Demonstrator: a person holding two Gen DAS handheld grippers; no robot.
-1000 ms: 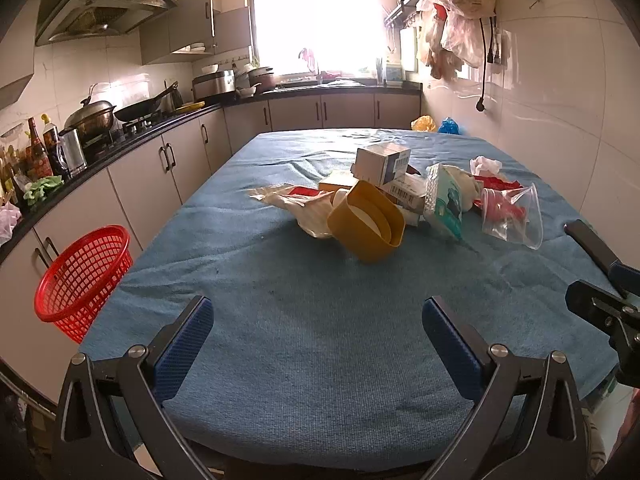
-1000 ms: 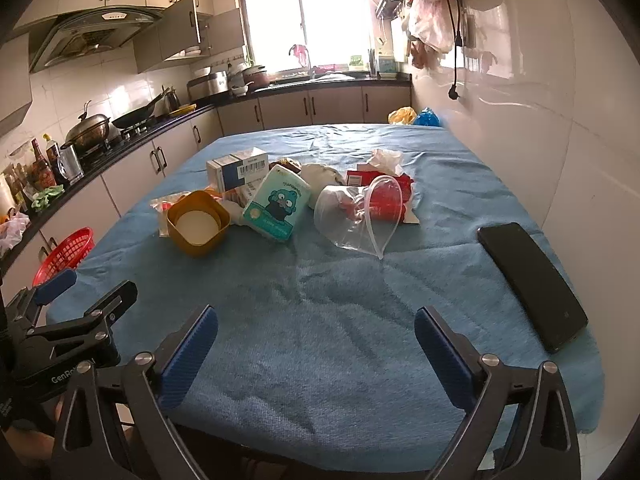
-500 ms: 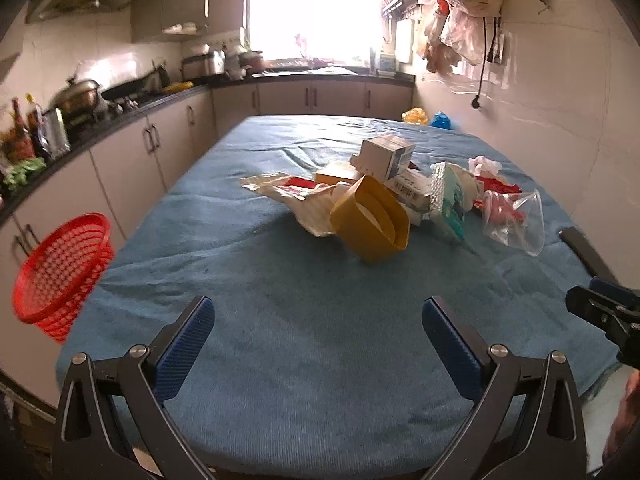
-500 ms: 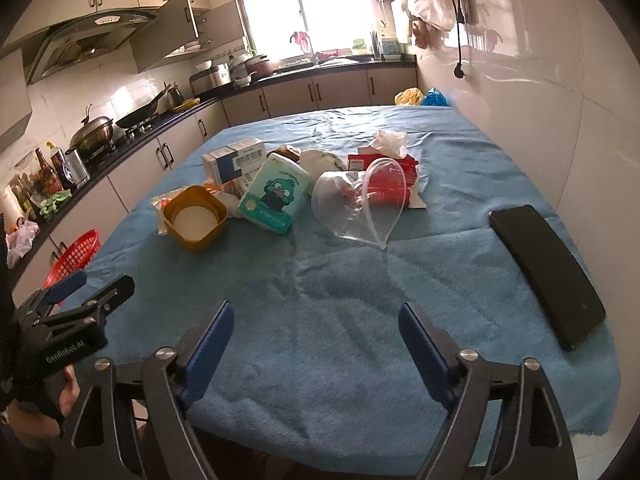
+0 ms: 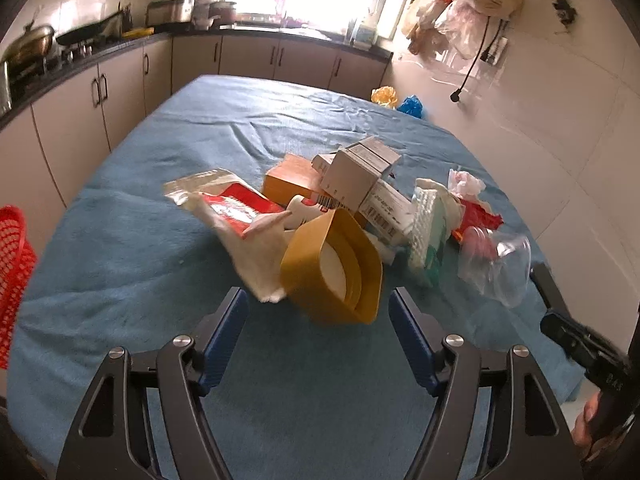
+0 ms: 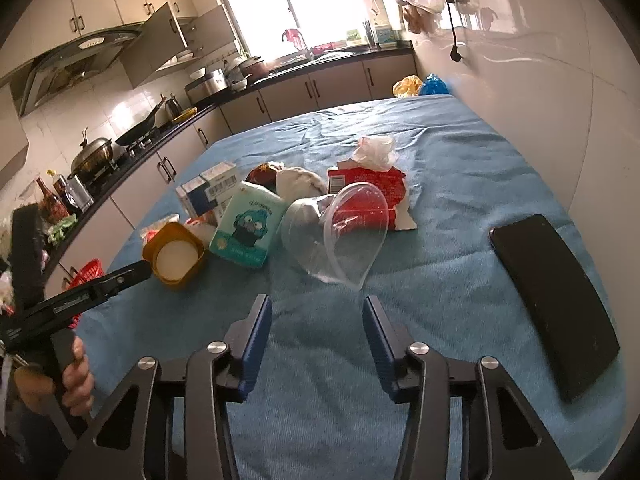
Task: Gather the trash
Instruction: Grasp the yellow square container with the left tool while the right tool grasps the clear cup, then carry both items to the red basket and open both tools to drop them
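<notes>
A heap of trash lies mid-table on the blue cloth. A yellow tub (image 5: 332,268) (image 6: 176,254) lies tipped at the near left of the heap, beside white crumpled paper (image 5: 256,256), cardboard boxes (image 5: 360,176) and a mint tissue pack (image 6: 246,228). A clear plastic cup (image 6: 340,236) (image 5: 500,268) lies on its side at the right. My left gripper (image 5: 318,312) sits just short of the yellow tub, jaws closing, nothing between them. My right gripper (image 6: 316,312) is just short of the clear cup, jaws closing on empty air.
A red basket (image 5: 12,276) (image 6: 86,276) hangs off the table's left edge. A black phone (image 6: 556,300) lies at the right near the tiled wall. Kitchen counters with pots run along the left and far side. A hand (image 6: 76,376) grips the left tool.
Both grippers moved forward toward the heap and their jaws narrowed. The left one now faces the yellow tub closely; the right one has drawn up to the clear cup.
</notes>
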